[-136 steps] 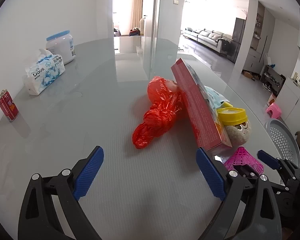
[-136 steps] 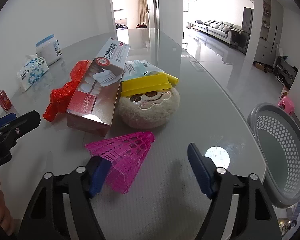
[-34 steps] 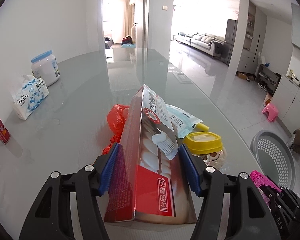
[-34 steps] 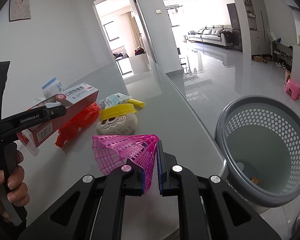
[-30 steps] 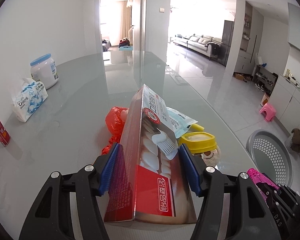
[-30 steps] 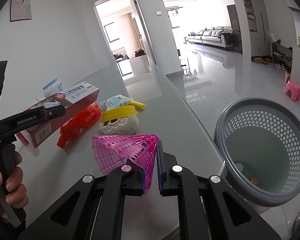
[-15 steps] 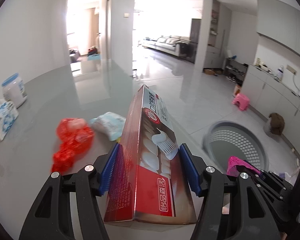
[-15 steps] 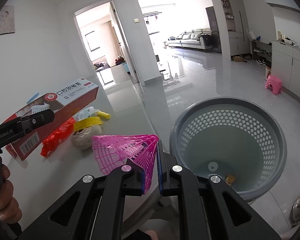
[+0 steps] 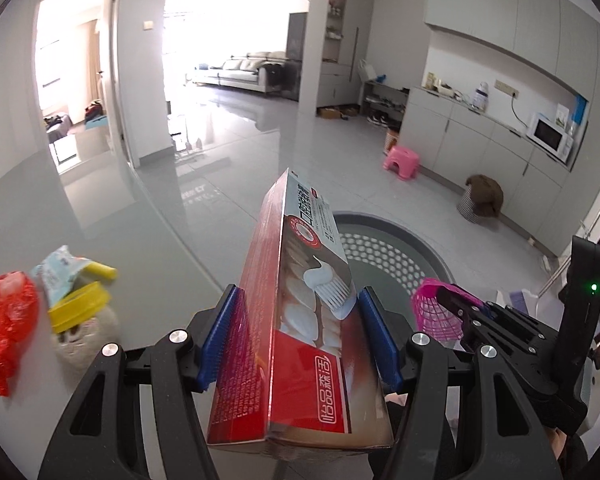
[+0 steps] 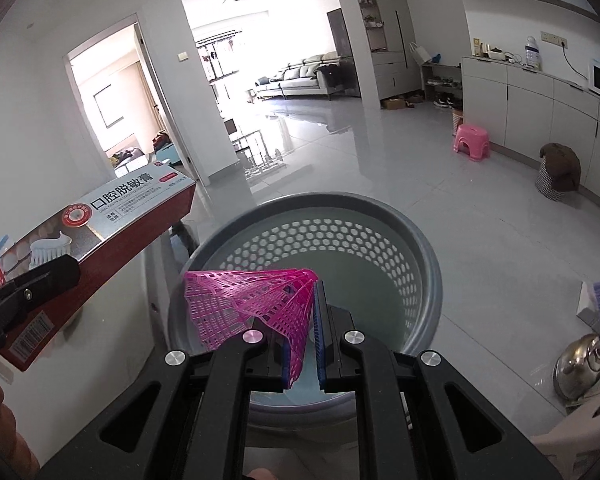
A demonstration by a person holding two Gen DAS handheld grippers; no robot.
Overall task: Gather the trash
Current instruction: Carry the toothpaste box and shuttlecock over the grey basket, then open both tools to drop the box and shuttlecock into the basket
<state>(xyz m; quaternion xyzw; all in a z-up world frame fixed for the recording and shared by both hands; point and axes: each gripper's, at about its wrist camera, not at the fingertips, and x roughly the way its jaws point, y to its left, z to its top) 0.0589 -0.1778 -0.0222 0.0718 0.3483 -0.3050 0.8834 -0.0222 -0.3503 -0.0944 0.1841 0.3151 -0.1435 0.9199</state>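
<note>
Gripping the red toothpaste box between its blue pads, the left gripper holds it off the table, pointing toward the grey perforated bin. The right gripper pinches a flattened pink shuttlecock over that bin's opening.

Left gripper tilted downward, jaws clamped on sides of toothpaste box. Right gripper tilted downward, jaws pinched nearly together on pink shuttlecock.
</note>
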